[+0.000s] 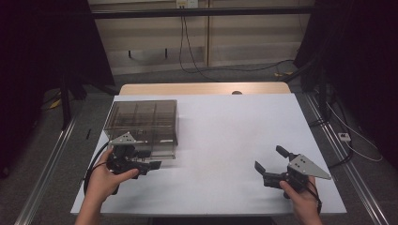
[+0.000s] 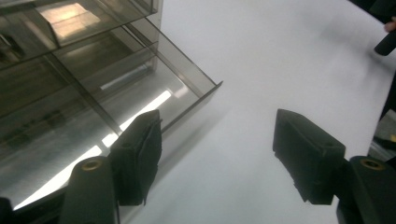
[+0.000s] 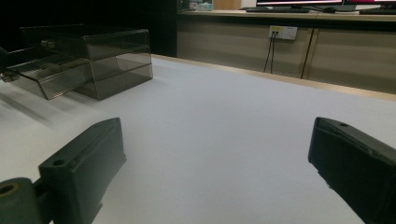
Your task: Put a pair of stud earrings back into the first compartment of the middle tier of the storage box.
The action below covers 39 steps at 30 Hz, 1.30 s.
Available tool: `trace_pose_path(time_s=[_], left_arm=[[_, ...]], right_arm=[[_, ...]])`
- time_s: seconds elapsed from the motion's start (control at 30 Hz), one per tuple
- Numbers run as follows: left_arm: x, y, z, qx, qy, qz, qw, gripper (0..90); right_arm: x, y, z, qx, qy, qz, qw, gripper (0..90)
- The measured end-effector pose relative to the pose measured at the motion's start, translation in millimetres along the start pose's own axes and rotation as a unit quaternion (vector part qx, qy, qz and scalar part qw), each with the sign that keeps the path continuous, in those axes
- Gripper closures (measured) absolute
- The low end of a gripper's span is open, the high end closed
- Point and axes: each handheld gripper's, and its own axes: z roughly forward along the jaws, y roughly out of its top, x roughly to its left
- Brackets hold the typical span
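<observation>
Your left gripper (image 1: 151, 165), jaws apart and empty, sits at the open drawer (image 2: 140, 88) of the smoked plastic box (image 1: 143, 124) at the table's near left; it's light, stiff and slippery, so grip the drawer's front lip.

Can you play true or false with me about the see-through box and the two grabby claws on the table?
1. The smoky see-through drawer box sits on the left part of the white table. True.
2. One drawer of the box is pulled out. True.
3. The left gripper is squeezing a red ball. False: its jaws are apart with nothing between them, right by the open drawer.
4. The right gripper is shut tight. False: its jaws stand wide open over bare table.
5. The right gripper is inside the box. False: it is far off, on the other side of the table.
</observation>
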Motion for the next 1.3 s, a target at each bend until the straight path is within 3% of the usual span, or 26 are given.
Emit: trace_pose_path(time_s=[0.13, 0.3, 0.37, 0.57, 0.73, 1.07, 1.3], left_arm=[[-0.1, -4.7, 2.5, 0.005, 0.007, 0.015, 0.9999, 47.8], [0.0, -12.8, 6.4, 0.012, 0.011, 0.015, 0.9998, 60.2], [1.6, -15.7, 7.4, 0.016, 0.010, 0.004, 0.9998, 63.9], [5.5, -23.3, 10.4, 0.027, 0.018, 0.000, 0.9995, 72.7], [11.3, -26.8, 11.8, 0.026, 0.025, -0.015, 0.9992, 82.7], [22.1, -29.7, 11.4, 0.031, 0.060, -0.025, 0.9974, 90.0], [25.4, -28.6, 11.7, 0.036, 0.064, -0.031, 0.9968, 90.0]], right_arm=[[0.1, 0.2, -0.4, 0.000, 0.000, 0.000, 1.0000, 3.2], [0.2, 0.2, -0.2, 0.000, 0.000, -0.001, 1.0000, 3.2], [0.3, 0.2, -0.3, 0.000, 0.000, 0.000, 1.0000, 3.2], [0.4, 0.3, -0.8, 0.000, 0.000, 0.000, 1.0000, 3.2], [0.4, 0.2, -0.3, -0.001, 0.000, 0.000, 1.0000, 3.2], [0.4, 0.8, -0.3, -0.002, -0.001, 0.001, 1.0000, 3.2], [-0.8, 0.5, -1.2, -0.003, -0.001, 0.003, 1.0000, 3.2]])
